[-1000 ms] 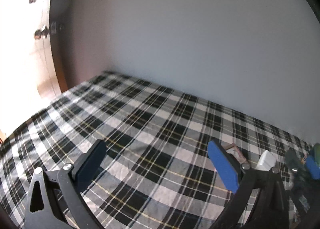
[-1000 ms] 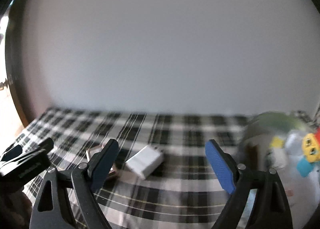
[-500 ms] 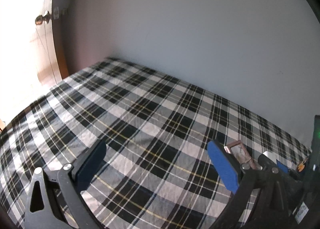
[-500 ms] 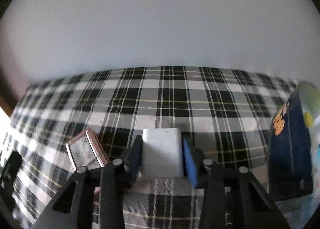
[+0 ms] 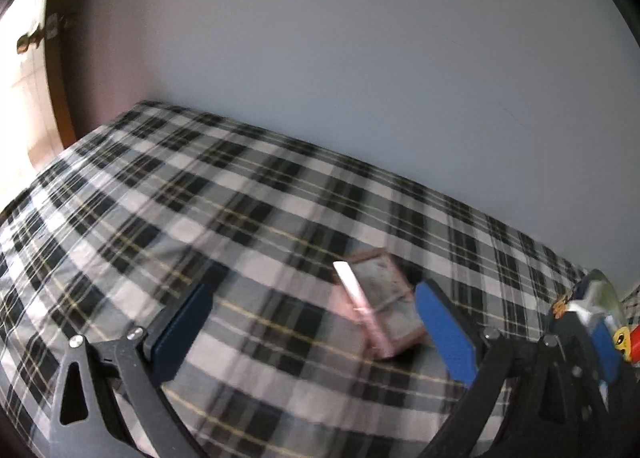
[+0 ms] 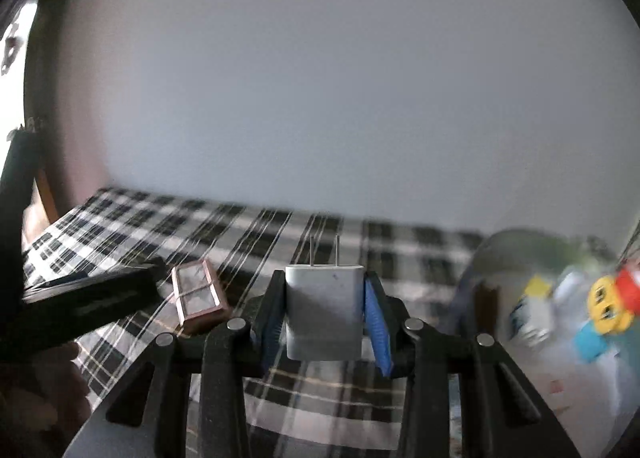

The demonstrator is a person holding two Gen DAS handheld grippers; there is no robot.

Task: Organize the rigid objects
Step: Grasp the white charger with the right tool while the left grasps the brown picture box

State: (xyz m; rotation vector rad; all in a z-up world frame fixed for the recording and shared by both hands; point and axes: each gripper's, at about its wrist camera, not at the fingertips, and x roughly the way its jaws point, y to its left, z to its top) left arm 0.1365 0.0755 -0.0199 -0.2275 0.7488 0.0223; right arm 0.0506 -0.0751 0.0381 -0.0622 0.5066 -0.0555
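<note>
The plaid cloth (image 5: 248, 218) ran back to the plain wall (image 5: 360, 58) from 9 to 3 o'clock in the left wrist view, and its left edge dropped off at 9 o'clock toward a door with a round knob (image 5: 26, 43). Most of the cloth from 9 to 12 o'clock lay bare.

The left gripper (image 5: 316, 328) stood wide apart, holding nothing, its two blue pads spread over the cloth. The pink compact (image 5: 380, 302) lay flat on the cloth between those pads, nearer the right one at 2 o'clock and just beside it, not touching as far as the blur allowed.

The right gripper (image 6: 325, 322) was clamped on the white charger (image 6: 324, 310), both pads pressed against its sides, the two prongs pointing toward 12 o'clock. In that view the compact sat at 10 o'clock of the charger, on the cloth, apart from it. A clear bag of toys (image 6: 560, 306) bulked at 3 o'clock, close to the right finger, blurred
</note>
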